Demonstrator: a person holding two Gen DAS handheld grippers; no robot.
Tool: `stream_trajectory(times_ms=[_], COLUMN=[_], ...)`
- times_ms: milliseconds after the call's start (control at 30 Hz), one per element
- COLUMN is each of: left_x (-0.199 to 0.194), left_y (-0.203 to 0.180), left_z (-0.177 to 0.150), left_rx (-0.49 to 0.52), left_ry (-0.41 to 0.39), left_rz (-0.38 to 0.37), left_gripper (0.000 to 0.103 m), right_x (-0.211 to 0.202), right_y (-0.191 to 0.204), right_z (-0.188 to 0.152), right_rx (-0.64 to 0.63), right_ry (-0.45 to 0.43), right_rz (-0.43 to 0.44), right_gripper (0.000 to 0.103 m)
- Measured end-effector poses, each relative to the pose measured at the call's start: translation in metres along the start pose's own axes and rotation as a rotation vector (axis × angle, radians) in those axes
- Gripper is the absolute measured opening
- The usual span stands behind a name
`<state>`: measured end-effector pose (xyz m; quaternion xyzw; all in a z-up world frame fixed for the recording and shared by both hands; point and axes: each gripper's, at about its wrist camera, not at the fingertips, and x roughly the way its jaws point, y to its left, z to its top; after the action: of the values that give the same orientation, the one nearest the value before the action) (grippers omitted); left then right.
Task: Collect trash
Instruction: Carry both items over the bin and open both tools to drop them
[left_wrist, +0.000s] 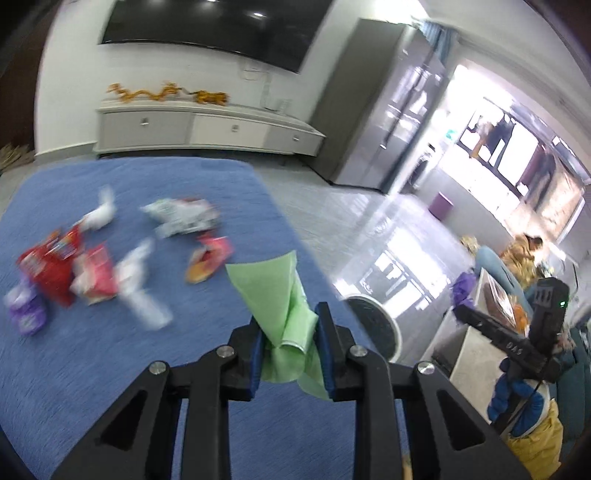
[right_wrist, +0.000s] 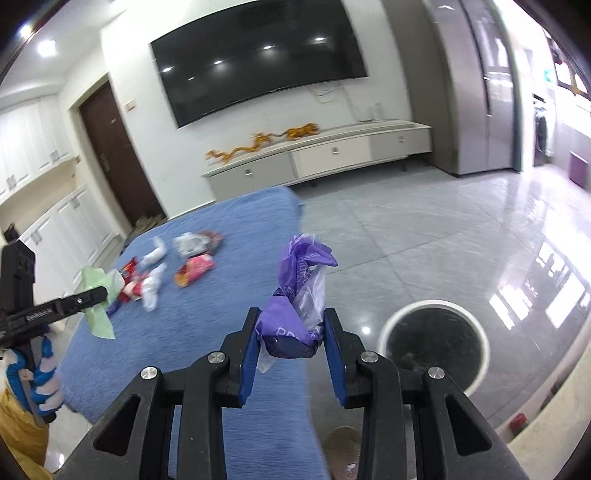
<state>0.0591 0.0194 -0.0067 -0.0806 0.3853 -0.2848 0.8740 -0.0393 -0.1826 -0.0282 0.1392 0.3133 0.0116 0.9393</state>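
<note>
While your left gripper (left_wrist: 289, 345) jaws pinch a green wrapper (left_wrist: 275, 295), your right gripper (right_wrist: 291, 332) jaws clamp a purple wrapper (right_wrist: 295, 295); bin (right_wrist: 434, 341) near right.

Your left gripper (left_wrist: 289, 334), matt black plastic with blue pads and shiny metal pivot bolts, pinches a soft, matt green wrapper (left_wrist: 275, 295); your right gripper (right_wrist: 289, 332) pinches a crinkly, glossy purple plastic wrapper (right_wrist: 295, 295). The blue cloth (right_wrist: 207, 314) under them looks rough and woven. Beside that cloth, the grey floor tiles (right_wrist: 443, 236) are polished and mirror-glossy.
</note>
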Motion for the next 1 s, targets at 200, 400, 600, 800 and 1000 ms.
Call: stream_trajectory(times_ms=[200,400,600,800,1000], left_x=[0.077,0.178,0.253,0.301,0.302], left_y=[-0.082,-0.150,-0.190,-0.213,-0.218], left_z=[0.032,0.044,0.048,0.048,0.049], left_rx=[0.105,0.152,0.172,0.167,0.156], left_ry=[0.085,0.198,0.278,0.330,0.321], left_rz=[-0.070,-0.120,-0.137,-0.183,-0.201], left_gripper=[0.024,0.026,0.033,0.052,0.057], right_x=[0.006,0.040,0.075,0.102,0.097], right_y=[-0.072,-0.139,-0.173,-0.193,-0.202], right_z=[-0.001,0.000,0.005,0.001,-0.002], right_rx=[0.102,0.190,0.215,0.224,0.243], right_ry=[0.016,0.102,0.174,0.233,0.246], right_rz=[-0.079,-0.136,-0.169,-0.219,-0.287], right_gripper=[0.031,0.031,0.031,0.047,0.052])
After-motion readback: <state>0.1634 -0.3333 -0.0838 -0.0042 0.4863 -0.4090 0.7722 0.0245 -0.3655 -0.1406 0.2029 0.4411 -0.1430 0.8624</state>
